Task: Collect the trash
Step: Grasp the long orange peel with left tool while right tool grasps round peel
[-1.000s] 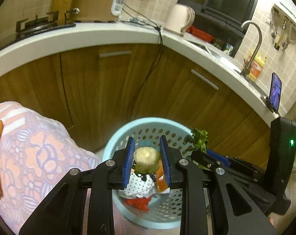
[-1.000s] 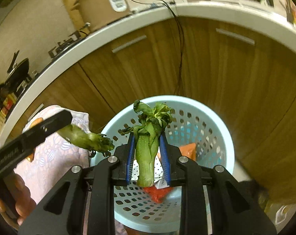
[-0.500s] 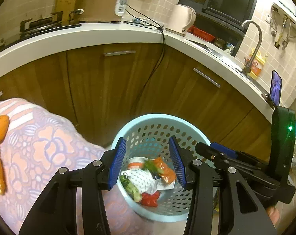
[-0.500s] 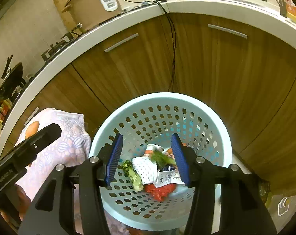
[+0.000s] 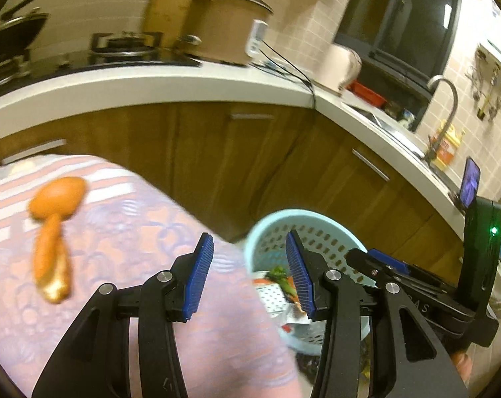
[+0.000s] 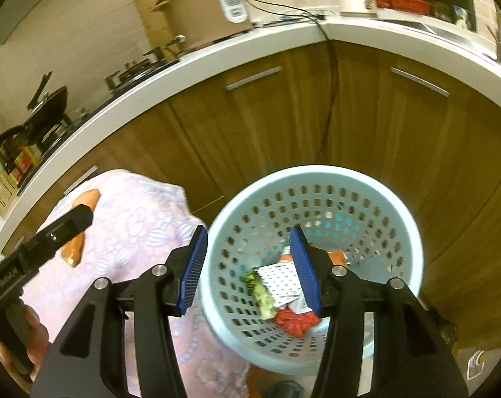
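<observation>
Trash (image 6: 285, 293) in basket (image 6: 317, 175) clearest from right wrist; both hand-held grippers (image 6: 247, 272) apart, empty.

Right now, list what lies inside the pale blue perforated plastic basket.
In the pale blue basket: a green vegetable stalk, white dotted packaging, red scraps, an orange piece. Anything beneath them is covered.

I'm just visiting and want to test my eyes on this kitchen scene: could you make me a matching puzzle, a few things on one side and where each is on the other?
Things:
1. orange peel
2. leafy green scrap
3. rice cooker
4. phone

Places:
A. propped upright on the countertop's edge, right of the tap
B. on the countertop, against the tiled wall
C. lying on the floral cloth
D. inside the pale blue basket

Pairs: 1-C, 2-D, 3-B, 4-A
</observation>
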The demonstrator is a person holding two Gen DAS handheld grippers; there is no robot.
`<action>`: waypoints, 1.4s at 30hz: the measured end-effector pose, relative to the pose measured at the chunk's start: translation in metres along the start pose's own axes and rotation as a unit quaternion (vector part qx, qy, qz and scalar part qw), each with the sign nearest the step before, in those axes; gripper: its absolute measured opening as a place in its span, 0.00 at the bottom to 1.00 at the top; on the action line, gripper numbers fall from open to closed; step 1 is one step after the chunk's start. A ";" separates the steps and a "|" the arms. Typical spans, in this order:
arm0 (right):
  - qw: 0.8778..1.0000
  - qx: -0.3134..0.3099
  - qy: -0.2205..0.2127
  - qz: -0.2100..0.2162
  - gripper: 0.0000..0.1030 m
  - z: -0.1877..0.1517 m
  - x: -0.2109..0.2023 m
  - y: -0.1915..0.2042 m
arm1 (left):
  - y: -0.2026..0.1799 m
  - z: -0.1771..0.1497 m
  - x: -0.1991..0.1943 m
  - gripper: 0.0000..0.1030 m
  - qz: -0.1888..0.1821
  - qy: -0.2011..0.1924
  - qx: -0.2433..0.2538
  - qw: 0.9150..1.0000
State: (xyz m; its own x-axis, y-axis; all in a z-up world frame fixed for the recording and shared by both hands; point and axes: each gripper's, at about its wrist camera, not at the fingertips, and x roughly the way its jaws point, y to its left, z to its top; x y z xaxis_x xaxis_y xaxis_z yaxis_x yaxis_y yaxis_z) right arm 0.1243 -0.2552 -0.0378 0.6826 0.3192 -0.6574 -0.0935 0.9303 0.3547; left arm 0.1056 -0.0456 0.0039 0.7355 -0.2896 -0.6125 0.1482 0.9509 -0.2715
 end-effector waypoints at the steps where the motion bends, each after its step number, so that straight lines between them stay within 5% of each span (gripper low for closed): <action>1: 1.000 -0.007 0.000 0.004 0.47 -0.001 0.000 0.008 | 0.008 0.000 -0.008 0.43 0.008 -0.005 -0.006 1.000; 12: 0.993 -0.098 -0.008 0.072 0.47 -0.008 0.016 0.115 | 0.104 -0.007 -0.063 0.54 0.095 -0.031 -0.083 0.991; 25: 0.983 -0.162 0.031 0.083 0.47 -0.029 0.060 0.169 | 0.149 -0.019 -0.010 0.61 0.145 0.046 -0.093 0.984; 33: 0.980 -0.174 0.030 0.092 0.47 -0.006 0.059 0.182 | 0.155 -0.014 0.000 0.24 0.149 0.056 -0.087 0.984; 36: 0.975 -0.193 0.031 0.105 0.47 0.001 0.061 0.204 | 0.165 -0.012 -0.021 0.22 0.137 0.036 -0.115 0.983; 42: 0.966 -0.215 0.037 0.136 0.60 0.011 0.085 0.253 | 0.193 -0.007 -0.064 0.22 0.170 -0.016 -0.142 0.975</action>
State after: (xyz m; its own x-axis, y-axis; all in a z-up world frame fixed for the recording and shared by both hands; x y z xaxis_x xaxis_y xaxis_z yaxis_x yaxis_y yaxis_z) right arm 0.1661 0.0055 0.0034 0.5372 0.5602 -0.6306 -0.5663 0.7936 0.2225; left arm 0.0827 0.1555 -0.0149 0.7315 0.0449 -0.6803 -0.2928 0.9218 -0.2540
